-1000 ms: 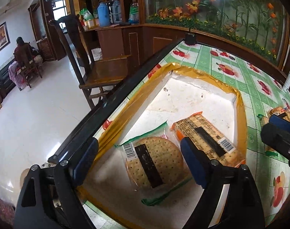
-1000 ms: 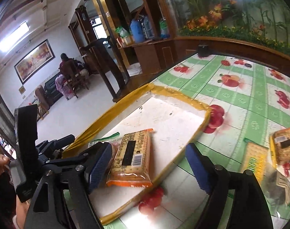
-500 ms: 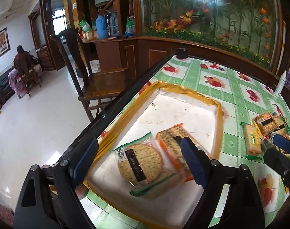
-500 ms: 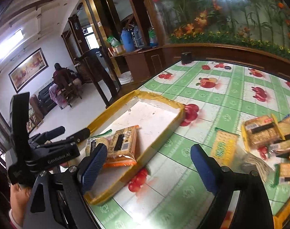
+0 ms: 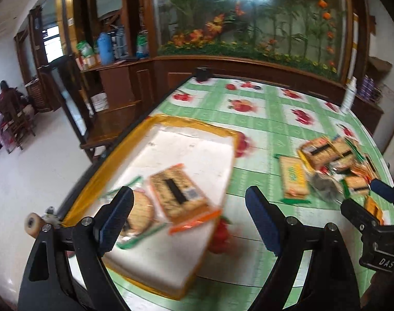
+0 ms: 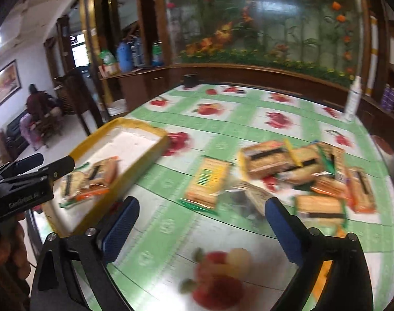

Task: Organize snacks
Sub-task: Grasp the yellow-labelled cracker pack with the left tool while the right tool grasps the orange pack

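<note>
Above the tablecloth [image 6: 171,223], both angled down: right hand-held gripper [image 6: 199,223] just widened, left hand-held gripper [image 5: 189,215] spread, empty.

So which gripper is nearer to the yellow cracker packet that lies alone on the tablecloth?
Right. The right gripper hangs just short of the yellow cracker packet, almost in line with it. The left gripper is off to its side, over the tray corner.

Motion blur smears the yellow-rimmed tray [image 5: 155,289] along its near edge. The left gripper's blue pad [image 5: 114,220] hides half the round cracker pack [image 5: 141,211]. Over in the snack pile [image 6: 311,176], labels are too blurred to read. The right gripper [image 5: 373,207] is cut off at the frame edge.
</note>
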`<move>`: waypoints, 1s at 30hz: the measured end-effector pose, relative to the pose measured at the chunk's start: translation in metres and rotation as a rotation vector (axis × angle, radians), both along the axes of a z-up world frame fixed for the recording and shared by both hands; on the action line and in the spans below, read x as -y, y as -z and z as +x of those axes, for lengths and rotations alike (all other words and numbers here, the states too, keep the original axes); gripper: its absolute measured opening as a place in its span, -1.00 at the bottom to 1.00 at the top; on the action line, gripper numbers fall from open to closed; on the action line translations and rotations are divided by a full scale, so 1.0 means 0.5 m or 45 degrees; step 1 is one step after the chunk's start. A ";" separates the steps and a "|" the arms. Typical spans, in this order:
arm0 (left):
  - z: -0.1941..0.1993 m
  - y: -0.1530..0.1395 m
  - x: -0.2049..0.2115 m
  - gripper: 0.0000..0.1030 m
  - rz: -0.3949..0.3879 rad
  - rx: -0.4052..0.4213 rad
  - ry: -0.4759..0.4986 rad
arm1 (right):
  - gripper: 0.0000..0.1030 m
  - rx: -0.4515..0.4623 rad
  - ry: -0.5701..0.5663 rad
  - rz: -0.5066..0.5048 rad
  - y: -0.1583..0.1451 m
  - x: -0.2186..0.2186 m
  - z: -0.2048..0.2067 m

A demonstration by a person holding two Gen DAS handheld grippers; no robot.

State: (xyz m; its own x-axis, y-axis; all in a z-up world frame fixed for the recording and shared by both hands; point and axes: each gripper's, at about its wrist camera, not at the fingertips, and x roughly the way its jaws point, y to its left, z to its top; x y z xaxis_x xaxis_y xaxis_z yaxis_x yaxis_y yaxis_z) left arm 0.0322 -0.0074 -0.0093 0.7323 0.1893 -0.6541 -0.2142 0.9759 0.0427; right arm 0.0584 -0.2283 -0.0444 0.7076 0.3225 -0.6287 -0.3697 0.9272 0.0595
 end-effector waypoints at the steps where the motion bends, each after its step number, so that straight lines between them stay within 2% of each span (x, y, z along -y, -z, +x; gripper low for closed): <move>1: 0.002 0.002 0.014 0.72 0.005 -0.006 0.017 | 0.94 0.002 0.017 0.001 0.000 0.014 -0.001; 9: 0.016 0.015 0.118 0.72 0.041 -0.045 0.138 | 0.95 -0.013 0.123 0.017 0.011 0.128 -0.011; 18: 0.047 0.079 0.221 0.72 -0.021 -0.150 0.320 | 0.98 -0.101 0.265 0.102 0.068 0.336 -0.032; 22: 0.076 0.105 0.239 0.72 -0.006 -0.180 0.326 | 0.98 -0.125 0.304 0.093 0.086 0.380 -0.036; 25: 0.119 0.119 0.232 0.72 -0.001 -0.189 0.284 | 0.98 -0.144 0.312 0.085 0.099 0.398 -0.032; 28: 0.163 0.133 0.226 0.72 -0.038 -0.216 0.285 | 0.98 -0.166 0.305 0.085 0.111 0.401 -0.025; 30: 0.192 0.141 0.229 0.72 -0.021 -0.236 0.283 | 0.98 -0.177 0.296 0.071 0.119 0.399 -0.021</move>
